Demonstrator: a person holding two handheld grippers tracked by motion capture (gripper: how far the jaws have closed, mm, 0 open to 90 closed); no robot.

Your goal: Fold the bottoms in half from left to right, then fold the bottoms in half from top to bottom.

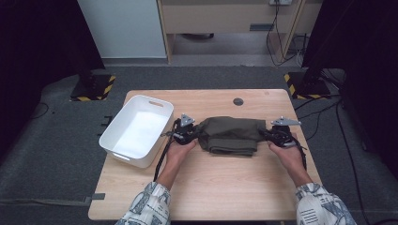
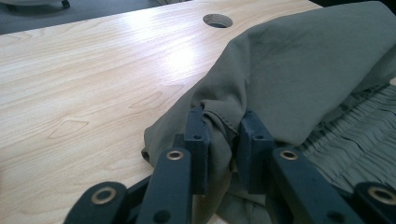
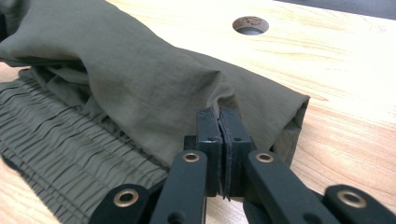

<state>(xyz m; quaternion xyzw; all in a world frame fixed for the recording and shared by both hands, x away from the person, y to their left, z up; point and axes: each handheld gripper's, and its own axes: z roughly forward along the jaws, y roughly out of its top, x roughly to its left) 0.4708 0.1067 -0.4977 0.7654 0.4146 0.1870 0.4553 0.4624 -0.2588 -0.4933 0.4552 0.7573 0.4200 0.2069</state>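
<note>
The folded olive garment (image 1: 231, 135) lies mid-table, its long axis running left to right between my two hands. I have the left gripper (image 1: 187, 133) clamped on a bunched fold at its left end, and the right gripper (image 1: 276, 133) pinched tight on a thin fold at its right end. The white bin (image 1: 136, 130) sits just left, so the left hand is nearer it.

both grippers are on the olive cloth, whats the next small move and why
Probably lift both ends together. The left gripper pinches a bunched fold and the right gripper is clamped on an edge of the folded olive cloth, which lies beside the white bin.
</note>
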